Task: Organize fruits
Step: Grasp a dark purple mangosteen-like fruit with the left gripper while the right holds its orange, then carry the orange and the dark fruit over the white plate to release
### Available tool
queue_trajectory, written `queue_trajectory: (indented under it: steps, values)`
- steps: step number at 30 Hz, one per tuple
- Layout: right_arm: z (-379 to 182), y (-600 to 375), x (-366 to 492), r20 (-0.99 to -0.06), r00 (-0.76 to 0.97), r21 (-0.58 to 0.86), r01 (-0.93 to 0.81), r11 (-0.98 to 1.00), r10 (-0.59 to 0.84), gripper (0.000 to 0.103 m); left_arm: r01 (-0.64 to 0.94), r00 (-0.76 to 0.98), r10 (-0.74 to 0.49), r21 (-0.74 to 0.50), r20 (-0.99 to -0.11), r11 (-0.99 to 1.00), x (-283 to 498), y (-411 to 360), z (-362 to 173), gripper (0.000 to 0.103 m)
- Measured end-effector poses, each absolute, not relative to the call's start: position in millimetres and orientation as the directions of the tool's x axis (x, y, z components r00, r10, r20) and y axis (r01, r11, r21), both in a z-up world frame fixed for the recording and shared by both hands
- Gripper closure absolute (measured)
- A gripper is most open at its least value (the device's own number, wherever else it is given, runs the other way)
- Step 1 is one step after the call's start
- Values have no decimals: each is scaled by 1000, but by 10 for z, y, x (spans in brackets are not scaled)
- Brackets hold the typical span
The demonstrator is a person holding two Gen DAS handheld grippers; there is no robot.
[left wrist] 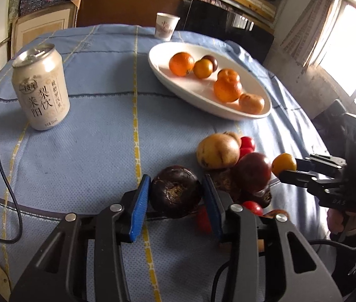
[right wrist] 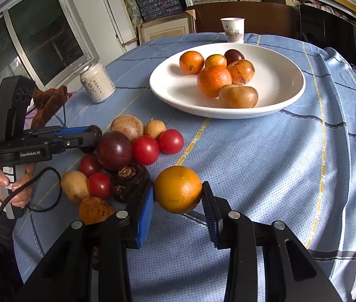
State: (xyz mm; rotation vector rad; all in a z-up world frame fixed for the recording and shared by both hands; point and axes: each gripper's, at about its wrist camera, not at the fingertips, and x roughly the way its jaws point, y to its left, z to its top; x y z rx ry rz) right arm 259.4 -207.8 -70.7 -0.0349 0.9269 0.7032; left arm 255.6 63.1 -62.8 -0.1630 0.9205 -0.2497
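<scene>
My left gripper (left wrist: 175,188) has its blue pads against both sides of a dark brown round fruit (left wrist: 175,195) and is shut on it. In the right wrist view that gripper (right wrist: 91,136) shows at the left with the same dark fruit (right wrist: 94,132) at its tip. My right gripper (right wrist: 178,196) is shut on a small orange fruit (right wrist: 178,188), held just above the cloth. A loose pile of fruit (right wrist: 127,148) lies beside both grippers: red tomatoes, a purple plum, brown and yellow pieces. Beyond it, the white plate (right wrist: 291,85) holds several oranges and other fruit.
A pale drink can (left wrist: 40,88) stands at the left and a paper cup (left wrist: 166,25) at the table's far edge. A black cable (left wrist: 9,188) runs over the blue checked tablecloth (left wrist: 89,138). A person's hand (right wrist: 14,183) grips the left handle.
</scene>
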Motion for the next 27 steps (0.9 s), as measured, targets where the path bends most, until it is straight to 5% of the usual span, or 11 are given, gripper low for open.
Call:
queue_trajectory:
  steps: [6,15,24,25,26,27]
  values:
    - [-647,-2151,2619,-714,428,278,-553,785,554,65,158,593,-287,-240,-752,958,2494,596,-574,62]
    - [-352,-2232,3068,-553,647,301,-433,850,525,65,242,607,-326,-222,-725,944,3088,275,-98,62]
    - [-481,-2348,3636,-549,676,356,-344,869,492,58,240,513,-269,-165,-815,957,4054,-109,-181,61]
    - [-476,-2347,3653,-548,675,353,-350,868,495,49,221,506,-249,-155,-826,963,4092,-102,-211,53]
    - [-464,-2345,3641,-546,675,350,-355,867,497,47,193,512,-223,-142,-830,971,4091,-81,-208,37]
    - [-436,-2358,3608,-538,681,345,-360,867,497,47,175,527,-210,-136,-823,975,4061,-48,-193,31]
